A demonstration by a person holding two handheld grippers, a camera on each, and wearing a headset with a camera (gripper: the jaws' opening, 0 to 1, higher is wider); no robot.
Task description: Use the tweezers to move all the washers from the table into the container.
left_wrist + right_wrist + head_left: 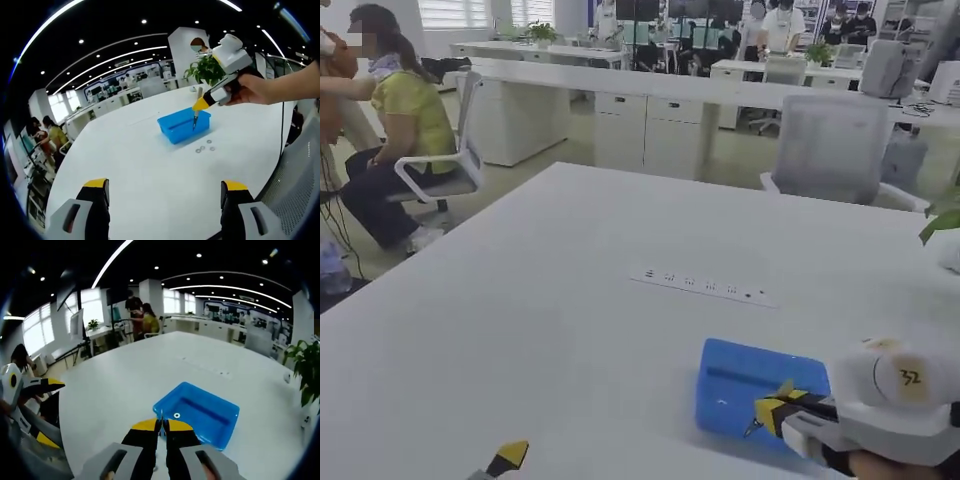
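A blue container (760, 392) stands on the white table near its right front. My right gripper (161, 426) is shut on thin metal tweezers (161, 415), whose tips point down over the container (200, 412). One washer (176, 415) shows inside the container, just right of the tweezer tips. Several washers (203, 147) lie on the table in front of the container (184, 125). From the left gripper view, the right gripper (202, 104) holds the tweezers (195, 120) above the container's edge. My left gripper (164, 186) is wide open, low over the table with nothing in it.
A flush power strip (700, 285) sits in the table beyond the container. A potted plant (207, 70) stands at the table's far end. Office chairs (835, 150) and a seated person (400, 140) are past the far edge.
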